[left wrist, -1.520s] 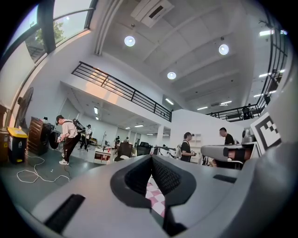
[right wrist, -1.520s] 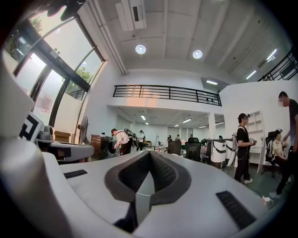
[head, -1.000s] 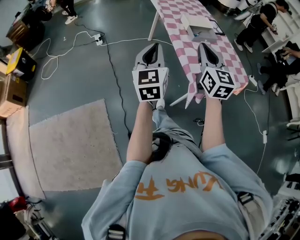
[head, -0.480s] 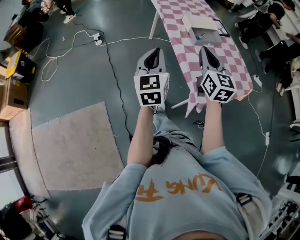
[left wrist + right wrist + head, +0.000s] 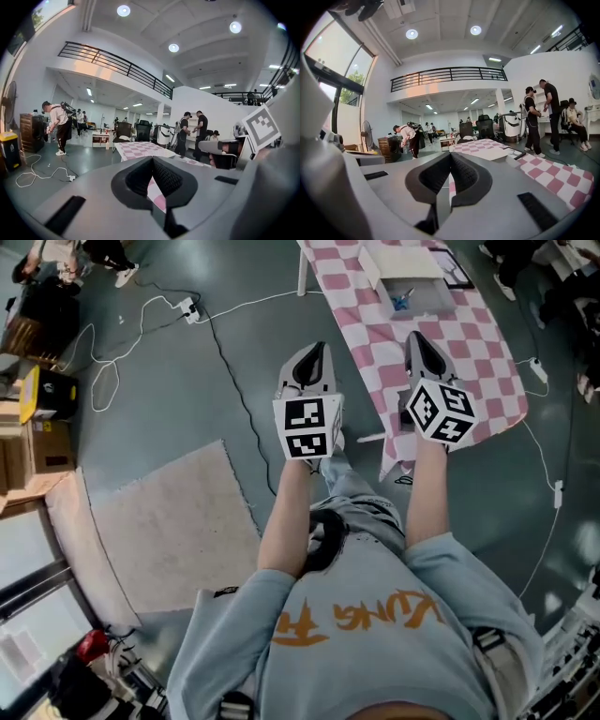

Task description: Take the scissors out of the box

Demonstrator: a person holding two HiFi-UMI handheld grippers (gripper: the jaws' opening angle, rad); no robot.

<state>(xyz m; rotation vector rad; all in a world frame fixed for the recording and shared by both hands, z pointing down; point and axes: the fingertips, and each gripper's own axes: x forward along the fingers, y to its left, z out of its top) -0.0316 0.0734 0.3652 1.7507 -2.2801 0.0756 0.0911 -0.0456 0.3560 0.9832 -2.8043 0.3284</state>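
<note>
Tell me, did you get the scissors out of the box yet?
Not yet. Nothing is done: the scissors lie in the open box on the checkered table. In hand: nothing; the left hand-held gripper and right hand-held gripper are both shut and empty, short of the box. Left: reach in, grab, lift them out.

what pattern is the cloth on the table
Pink and white checks; the tablecloth shows best in the head view.
</note>
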